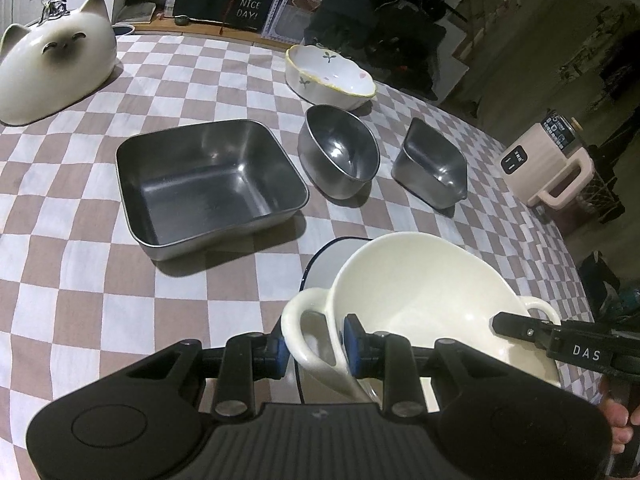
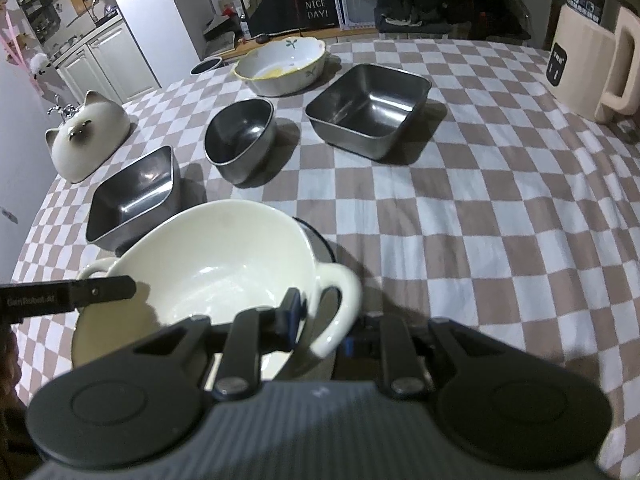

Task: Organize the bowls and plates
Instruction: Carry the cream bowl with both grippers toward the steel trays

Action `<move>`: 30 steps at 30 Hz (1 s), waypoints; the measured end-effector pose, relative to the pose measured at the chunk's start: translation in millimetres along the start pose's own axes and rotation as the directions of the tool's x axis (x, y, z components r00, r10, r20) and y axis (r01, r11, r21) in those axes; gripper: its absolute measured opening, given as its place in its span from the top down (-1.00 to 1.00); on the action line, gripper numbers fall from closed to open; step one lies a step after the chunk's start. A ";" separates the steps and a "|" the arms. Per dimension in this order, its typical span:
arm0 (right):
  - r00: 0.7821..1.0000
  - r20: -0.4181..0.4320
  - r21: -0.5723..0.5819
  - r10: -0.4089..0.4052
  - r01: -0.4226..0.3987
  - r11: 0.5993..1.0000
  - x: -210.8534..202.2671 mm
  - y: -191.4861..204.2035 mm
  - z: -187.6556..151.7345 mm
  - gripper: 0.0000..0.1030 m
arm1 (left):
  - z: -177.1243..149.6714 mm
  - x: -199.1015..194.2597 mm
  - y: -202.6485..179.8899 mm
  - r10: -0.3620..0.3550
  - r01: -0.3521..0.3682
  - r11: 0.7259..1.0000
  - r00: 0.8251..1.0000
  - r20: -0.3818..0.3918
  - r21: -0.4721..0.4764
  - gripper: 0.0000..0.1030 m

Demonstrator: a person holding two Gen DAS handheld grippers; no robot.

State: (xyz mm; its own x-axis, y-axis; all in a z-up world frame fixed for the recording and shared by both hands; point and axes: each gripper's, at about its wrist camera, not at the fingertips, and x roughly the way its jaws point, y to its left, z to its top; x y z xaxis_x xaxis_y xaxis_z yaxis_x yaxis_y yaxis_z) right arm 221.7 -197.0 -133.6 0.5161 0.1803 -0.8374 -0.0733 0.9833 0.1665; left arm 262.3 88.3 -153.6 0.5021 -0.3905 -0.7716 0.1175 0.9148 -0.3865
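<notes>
Both grippers are carrying the cream two-handled bowl (image 1: 424,300) above a dark-rimmed plate (image 1: 332,260).

Left gripper (image 1: 316,344) and right gripper (image 2: 320,320) jaws are each clenching a handle; keeping both level, they should be lowering it centered, steel bowls at 12 o'clock on the surface (image 2: 500,220).

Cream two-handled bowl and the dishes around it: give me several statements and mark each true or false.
1. Both grippers, left gripper and right gripper, hold the cream bowl by its handles. True.
2. The cream bowl lies flat on the tablecloth. False: it is tilted over a dark-rimmed white dish.
3. Three steel containers stand empty. True: large square tray, round bowl, small square tray.
4. The flowered bowl is stacked inside the large square tray. False: it stands apart.
</notes>
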 end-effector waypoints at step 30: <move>0.995 -0.094 0.040 -0.017 0.021 0.999 24.1 -1.1 7.4 0.44 | 5.3 9.8 -2.9 0.044 -0.045 0.999 0.999 -0.025 -0.014 0.34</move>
State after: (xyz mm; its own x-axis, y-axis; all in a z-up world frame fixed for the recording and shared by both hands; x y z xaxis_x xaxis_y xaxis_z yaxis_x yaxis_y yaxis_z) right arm 240.5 -193.8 -150.1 0.4350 0.1649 -0.8852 -0.0282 0.9851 0.1696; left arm 271.4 82.4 -157.3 0.4852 -0.3520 -0.8004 0.0826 0.9297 -0.3589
